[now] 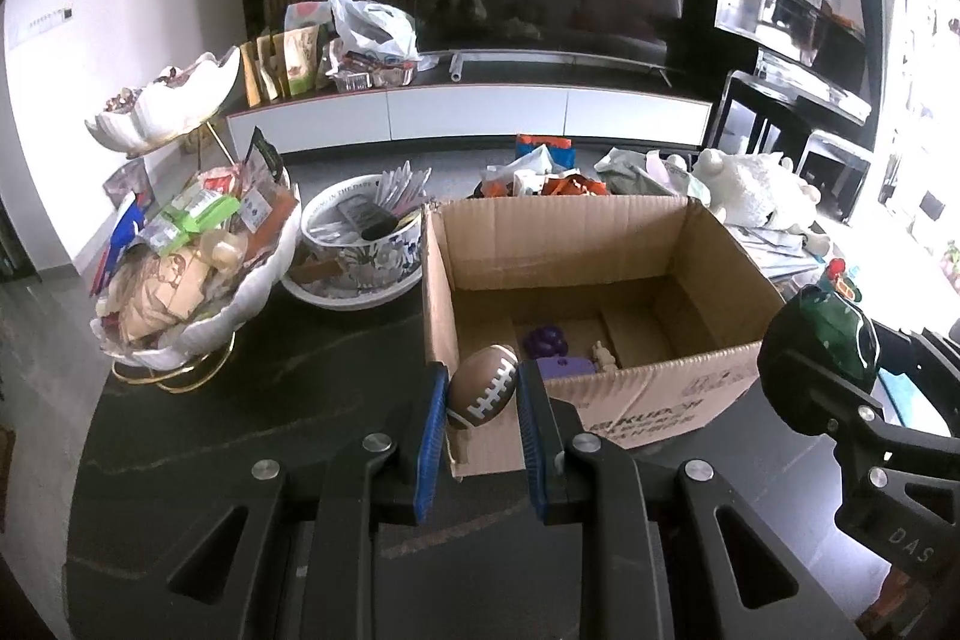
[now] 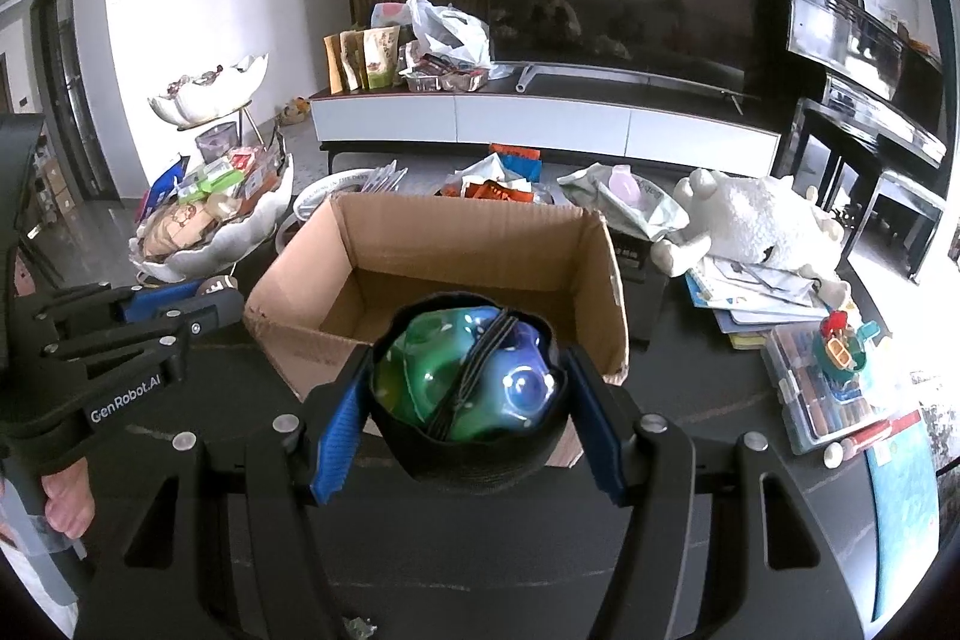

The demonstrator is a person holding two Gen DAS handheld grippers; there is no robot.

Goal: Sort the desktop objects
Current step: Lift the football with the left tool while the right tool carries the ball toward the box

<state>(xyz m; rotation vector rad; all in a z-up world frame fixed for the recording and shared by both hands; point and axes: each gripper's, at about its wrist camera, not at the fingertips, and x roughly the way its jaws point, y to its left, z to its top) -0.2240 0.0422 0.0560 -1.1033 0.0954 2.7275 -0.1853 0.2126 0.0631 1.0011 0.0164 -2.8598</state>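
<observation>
Left wrist view: your left gripper (image 1: 483, 400) is clamped on the small brown toy football with white laces (image 1: 483, 387), blue pads squeezing its sides. It hangs at the near-left corner of the open brown cardboard box (image 1: 660, 226), likely lined up for a drop. Purple plastic toys (image 1: 547, 343) already lie on the box floor.

Right wrist view: your right gripper (image 2: 469, 388) is closed on a green-and-blue translucent ball in a black fabric band (image 2: 471, 382), jaws half spread because the ball is wide. It sits just before the box's near wall. The white plush toy (image 2: 750, 220) and books lie unsorted on the dark tabletop (image 2: 708, 412).
</observation>
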